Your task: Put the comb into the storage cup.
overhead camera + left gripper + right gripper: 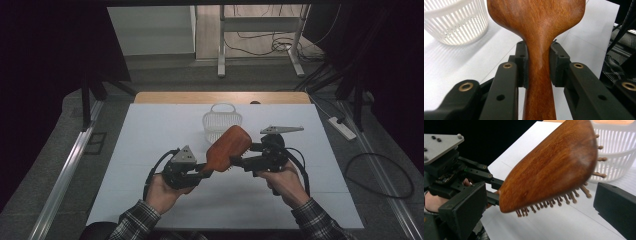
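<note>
High view: left hand-held gripper (pixel 204 169) clamps the smooth wooden hairbrush (pixel 227 148) by its narrow neck; right hand-held gripper (pixel 239 161) gapes wide around its bristled oval head.

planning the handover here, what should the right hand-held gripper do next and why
Probably close the right hand-held gripper on the wooden hairbrush head. Its jaws stand open on either side of the head without touching, while the left hand-held gripper clamps the handle, holding the brush above the table before the white basket.
</note>
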`<state>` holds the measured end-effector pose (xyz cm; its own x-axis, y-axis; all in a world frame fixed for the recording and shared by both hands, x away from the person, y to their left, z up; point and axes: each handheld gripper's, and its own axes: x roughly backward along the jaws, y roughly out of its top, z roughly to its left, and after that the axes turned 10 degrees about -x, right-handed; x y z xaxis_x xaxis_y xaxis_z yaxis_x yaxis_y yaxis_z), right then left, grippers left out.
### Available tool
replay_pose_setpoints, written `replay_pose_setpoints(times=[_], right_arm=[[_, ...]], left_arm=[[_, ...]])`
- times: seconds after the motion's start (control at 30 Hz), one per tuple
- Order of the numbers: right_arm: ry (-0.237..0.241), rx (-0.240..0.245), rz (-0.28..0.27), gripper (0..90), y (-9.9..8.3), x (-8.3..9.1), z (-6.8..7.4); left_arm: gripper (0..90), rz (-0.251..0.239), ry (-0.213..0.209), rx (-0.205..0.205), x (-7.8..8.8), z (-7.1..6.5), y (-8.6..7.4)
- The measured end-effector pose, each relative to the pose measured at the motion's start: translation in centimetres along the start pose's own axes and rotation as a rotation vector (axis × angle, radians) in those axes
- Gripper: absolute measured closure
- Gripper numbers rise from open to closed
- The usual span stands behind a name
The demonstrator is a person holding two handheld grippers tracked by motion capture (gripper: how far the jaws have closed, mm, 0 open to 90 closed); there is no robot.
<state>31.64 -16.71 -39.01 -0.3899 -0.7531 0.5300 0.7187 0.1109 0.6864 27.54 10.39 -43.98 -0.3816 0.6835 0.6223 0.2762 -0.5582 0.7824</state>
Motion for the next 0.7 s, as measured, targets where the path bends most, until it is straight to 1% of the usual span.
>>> replay_pose_setpoints(times=[0.1, 0.2, 0.43, 0.5, 0.67, 0.7], right_arm=[[-0.009, -0.016, 0.009, 0.0, 0.2, -0.5, -0.1], [-0.006, -0.03, 0.015, 0.0, 0.3, -1.0, -0.2], [0.021, -0.069, 0.024, 0.0, 0.6, -1.8, -0.4], [0.024, -0.071, 0.027, 0.0, 0.7, -2.0, -0.4], [0.028, -0.086, 0.027, 3.3, 0.9, -2.4, -0.5], [0.031, -0.096, 0.027, 5.5, 0.9, -2.6, -0.5]], left_arm=[[72.0, -0.006, -0.001, -0.003, 0.1, 0.0, 0.0], [72.0, -0.01, -0.001, -0.002, 0.1, -0.1, 0.1], [72.0, -0.026, -0.002, -0.008, 0.3, -0.2, 0.2], [72.0, -0.026, -0.002, -0.009, 0.3, -0.2, 0.2], [71.9, -0.031, 0.001, -0.01, 0.3, -0.3, 0.2], [72.0, -0.032, 0.005, -0.012, 0.3, -0.3, 0.2]])
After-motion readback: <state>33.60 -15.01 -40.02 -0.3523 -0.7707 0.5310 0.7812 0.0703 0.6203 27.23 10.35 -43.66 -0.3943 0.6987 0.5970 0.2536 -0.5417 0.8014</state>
